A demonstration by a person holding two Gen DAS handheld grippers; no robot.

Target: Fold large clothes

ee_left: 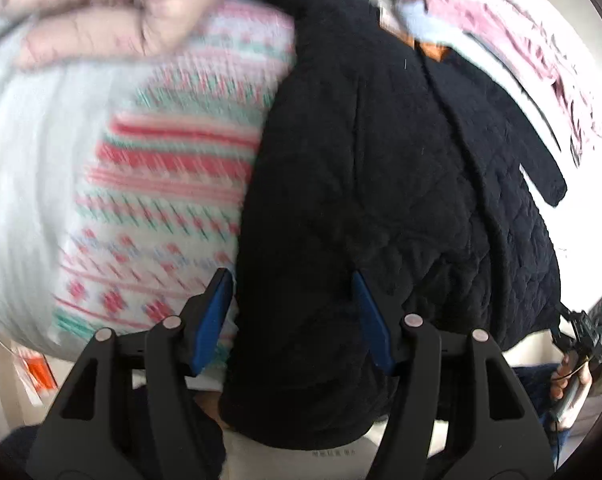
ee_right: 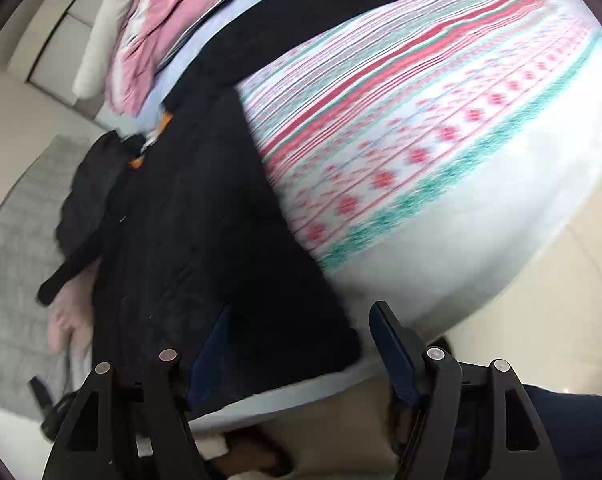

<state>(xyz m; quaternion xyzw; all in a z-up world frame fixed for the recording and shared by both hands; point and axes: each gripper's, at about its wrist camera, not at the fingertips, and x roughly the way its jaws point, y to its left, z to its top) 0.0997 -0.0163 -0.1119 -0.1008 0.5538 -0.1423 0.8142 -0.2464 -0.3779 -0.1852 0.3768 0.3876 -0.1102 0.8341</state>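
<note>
Where jacket point(ee_left: 361, 160) lies, hand-held grippers apart.

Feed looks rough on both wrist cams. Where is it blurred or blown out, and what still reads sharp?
Left wrist view: the patterned blanket is streaked with motion blur, the dark quilted jacket reads sharper, the right edge is blown out white, and the left tool is crisp. Right wrist view: blanket smeared diagonally, jacket soft and underexposed, right tool sharp; fisheye bends both.
</note>
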